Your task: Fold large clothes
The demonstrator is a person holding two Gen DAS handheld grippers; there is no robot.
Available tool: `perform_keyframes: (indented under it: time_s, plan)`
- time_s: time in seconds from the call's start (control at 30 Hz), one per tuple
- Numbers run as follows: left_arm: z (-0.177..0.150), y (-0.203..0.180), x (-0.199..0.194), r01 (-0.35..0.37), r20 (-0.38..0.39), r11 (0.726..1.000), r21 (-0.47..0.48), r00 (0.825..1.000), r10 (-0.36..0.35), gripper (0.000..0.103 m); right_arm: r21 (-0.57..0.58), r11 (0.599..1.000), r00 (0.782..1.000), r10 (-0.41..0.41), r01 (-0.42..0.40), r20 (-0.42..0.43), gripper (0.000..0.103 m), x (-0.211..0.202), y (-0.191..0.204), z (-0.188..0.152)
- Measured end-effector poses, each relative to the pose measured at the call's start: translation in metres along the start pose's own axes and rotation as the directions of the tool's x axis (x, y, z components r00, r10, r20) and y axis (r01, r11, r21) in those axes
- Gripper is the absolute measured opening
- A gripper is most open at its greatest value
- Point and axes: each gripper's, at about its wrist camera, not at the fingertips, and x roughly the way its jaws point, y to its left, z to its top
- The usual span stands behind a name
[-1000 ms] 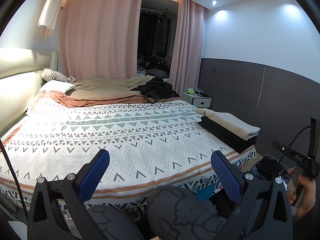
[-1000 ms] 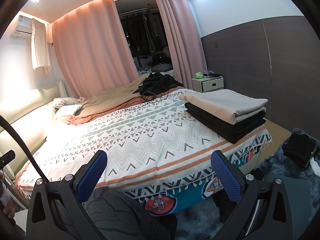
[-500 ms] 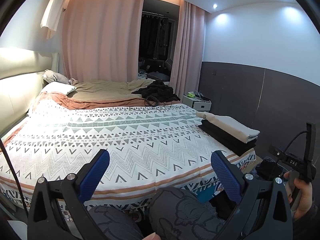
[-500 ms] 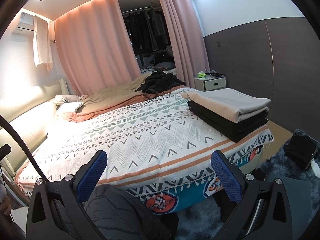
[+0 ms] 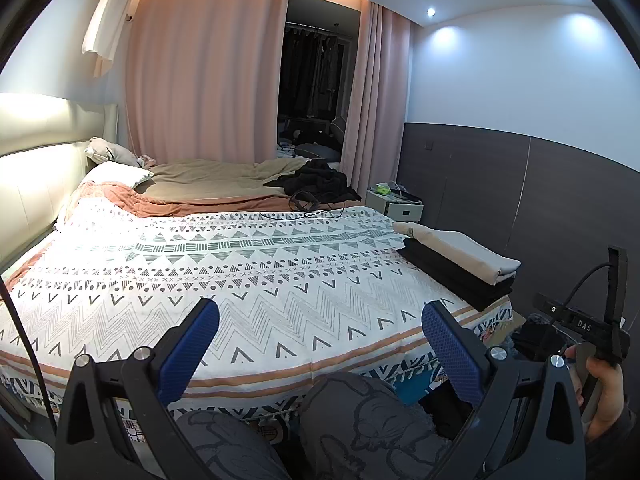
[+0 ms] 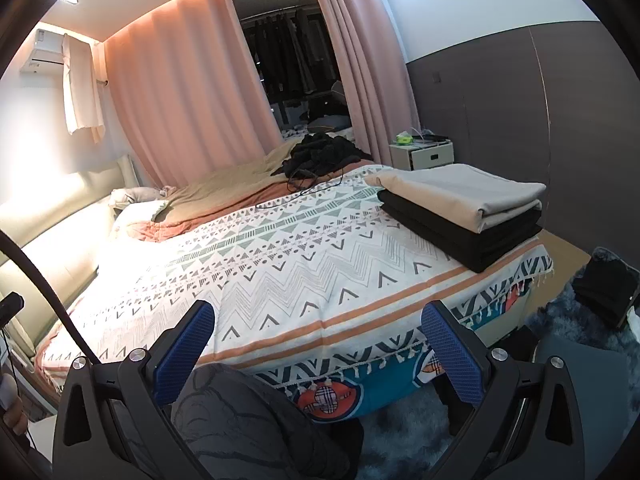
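- The left gripper [image 5: 320, 346] and the right gripper [image 6: 318, 346] both stand spread wide with nothing between the blue pads [image 6: 184, 350].
- The unfolded black clothes pile [image 6: 320, 154] lies far ahead of both, at the far end of the patterned bedspread [image 6: 280, 264], slightly right of the left fingers.
- The folded stack [image 6: 464, 208] sits ahead-right, nearer the right gripper.
- Reaching the pile likely means moving well forward.

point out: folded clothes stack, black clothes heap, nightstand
folded clothes stack [image 6: 460, 194]: right wrist view, beige top layer.
black clothes heap [image 6: 320, 152]: right wrist view, middle of the pile.
nightstand [image 6: 430, 156]: right wrist view, drawer front.
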Motion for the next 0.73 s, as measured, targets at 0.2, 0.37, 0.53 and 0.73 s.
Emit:
perform_keyframes:
  time_s: [0.2, 0.37, 0.53, 0.73]
  plan:
    - [-0.002, 0.001, 0.001, 0.006, -0.002, 1.000, -0.001, 1.000, -0.006, 0.103, 0.013, 1.000, 1.000, 0.010, -0.010, -0.015, 0.103, 0.002, 0.004, -0.001]
    - [-0.005, 0.004, 0.001, 0.007, -0.008, 1.000, -0.004, 1.000, -0.007, 0.103, 0.018, 1.000, 1.000, 0.009, -0.009, -0.021, 0.103, 0.001, 0.008, -0.003]
    - [-0.005, 0.004, 0.000, 0.008, -0.007, 1.000, -0.004, 1.000, -0.008, 0.103, 0.023, 1.000, 1.000, 0.008, -0.008, -0.023, 0.103, -0.002, 0.011, -0.004]
    - [-0.007, 0.007, 0.001, 0.004, -0.014, 1.000, -0.014, 1.000, -0.004, 0.103, 0.026, 1.000, 0.999, 0.013, -0.012, -0.030, 0.103, -0.003, 0.015, -0.006]
